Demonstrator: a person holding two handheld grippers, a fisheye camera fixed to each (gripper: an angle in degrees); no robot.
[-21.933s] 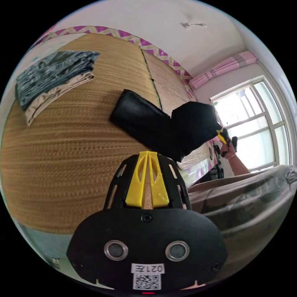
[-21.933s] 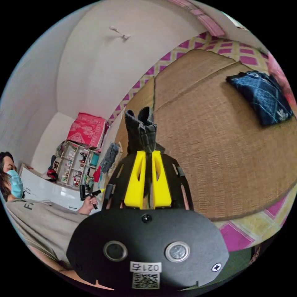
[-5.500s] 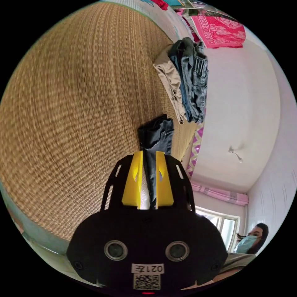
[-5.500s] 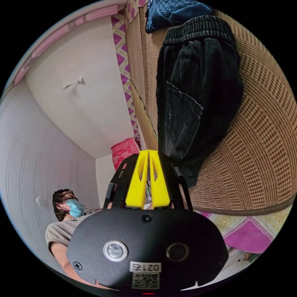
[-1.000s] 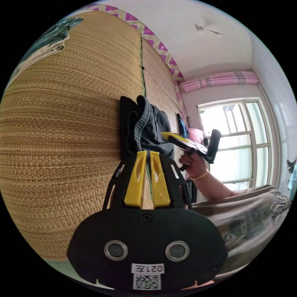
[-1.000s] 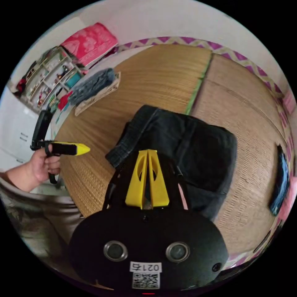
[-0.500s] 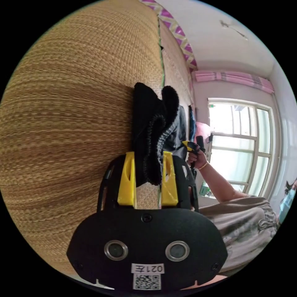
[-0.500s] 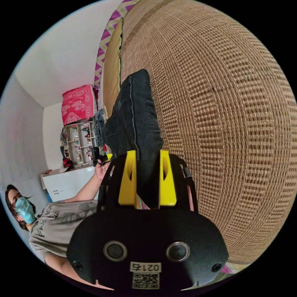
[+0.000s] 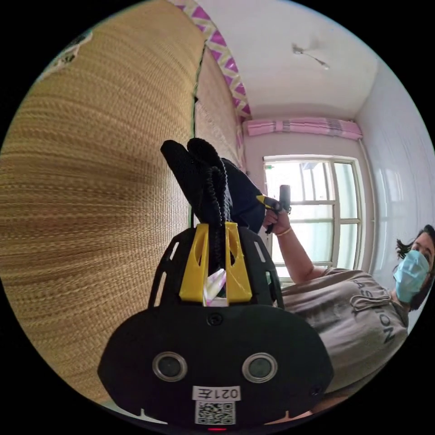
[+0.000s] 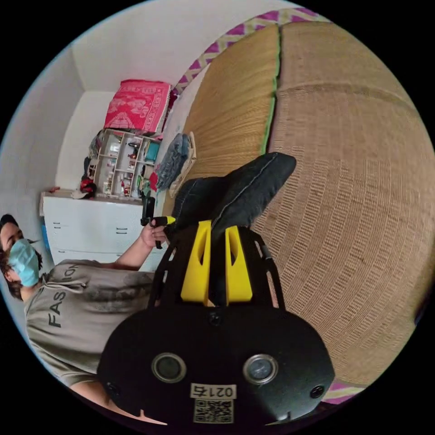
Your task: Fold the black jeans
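A: Where are the jeans [image 10: 235, 190]?

B: Bunched up off the straw mat [image 10: 353, 217], pinched at both ends. In the left gripper view the left gripper [image 9: 216, 235] has its yellow jaws pressed on the ribbed waistband edge, which sticks out toward twelve o'clock. In the right gripper view the right gripper [image 10: 216, 238] clamps a thick folded edge that fans out toward one o'clock.

A: How will they handle?

B: I'd judge them soft but heavy for cloth: thick denim, several layers deep, so they sag between the grips and won't slide easily.

A: Best place to hold?

B: Probably the outer corners of the bundle, where the seam and waistband give the jaws something firm. A stack of clothes [image 10: 174, 161] lies on the mat at ten o'clock, well apart, with a shelf [image 10: 122, 167] beyond.
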